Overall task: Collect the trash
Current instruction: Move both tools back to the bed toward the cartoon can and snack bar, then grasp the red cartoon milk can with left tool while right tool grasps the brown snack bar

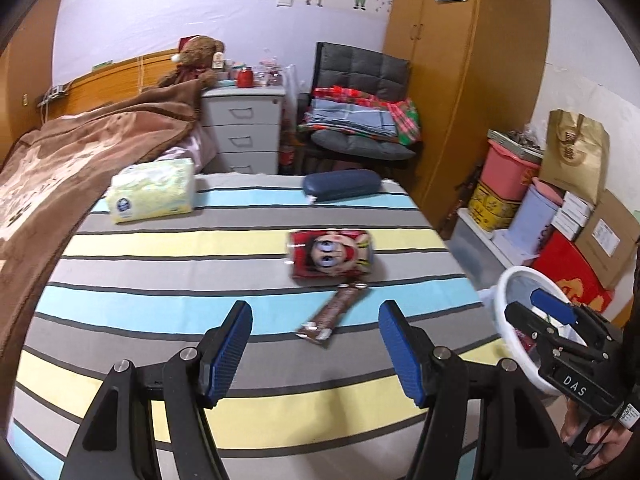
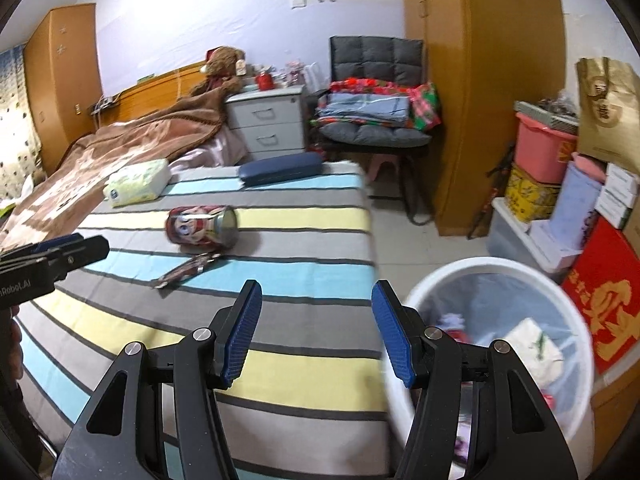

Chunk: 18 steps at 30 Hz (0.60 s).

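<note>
A red can with a cartoon face lies on its side on the striped bed cover. A brown snack wrapper lies flat just in front of it. My left gripper hovers open above the cover, short of the wrapper, nothing between its fingers. My right gripper stands open and empty over the bed's right edge. Beside that edge sits a white trash bin with a clear liner and some rubbish inside.
A green tissue pack and a dark blue case lie at the far end of the cover. A brown blanket covers the left. Boxes and a red panel crowd the right wall; a grey chair stands behind.
</note>
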Tool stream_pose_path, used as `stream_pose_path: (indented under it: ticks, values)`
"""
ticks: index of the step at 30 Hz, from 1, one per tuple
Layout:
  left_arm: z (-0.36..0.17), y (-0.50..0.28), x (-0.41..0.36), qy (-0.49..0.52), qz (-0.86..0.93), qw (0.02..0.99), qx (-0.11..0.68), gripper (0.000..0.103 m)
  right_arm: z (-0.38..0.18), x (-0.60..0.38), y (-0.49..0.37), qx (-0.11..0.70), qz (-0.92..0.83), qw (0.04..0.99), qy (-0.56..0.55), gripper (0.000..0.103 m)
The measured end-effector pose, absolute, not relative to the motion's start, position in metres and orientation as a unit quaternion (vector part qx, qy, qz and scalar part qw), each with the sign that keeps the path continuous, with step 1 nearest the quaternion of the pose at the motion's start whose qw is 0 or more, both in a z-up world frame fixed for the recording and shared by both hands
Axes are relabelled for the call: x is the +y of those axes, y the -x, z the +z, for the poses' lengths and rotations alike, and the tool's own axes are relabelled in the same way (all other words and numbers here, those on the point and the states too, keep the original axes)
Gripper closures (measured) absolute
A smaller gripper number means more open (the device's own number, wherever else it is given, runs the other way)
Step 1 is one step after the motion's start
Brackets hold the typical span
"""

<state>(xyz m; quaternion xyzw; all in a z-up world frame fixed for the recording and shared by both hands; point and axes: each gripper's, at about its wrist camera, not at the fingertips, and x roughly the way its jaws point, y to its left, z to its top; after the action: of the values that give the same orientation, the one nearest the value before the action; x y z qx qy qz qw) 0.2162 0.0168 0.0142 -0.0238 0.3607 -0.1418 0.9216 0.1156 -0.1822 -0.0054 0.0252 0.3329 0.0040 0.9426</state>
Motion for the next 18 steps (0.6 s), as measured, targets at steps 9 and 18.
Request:
stream_pose_path:
  ticks: [9,18]
  values:
    - [0.011,-0.236,0.052,0.025,-0.129,0.923,0.361,0.038,-0.017,-0.141,-0.144,0.362,0.041,0.931,-0.018,0.044]
    - [0.011,-0.261,0.071,0.015,-0.129,0.927,0.352,0.038,-0.032,-0.107,-0.175,0.389,0.053,0.919,-0.025,0.044]
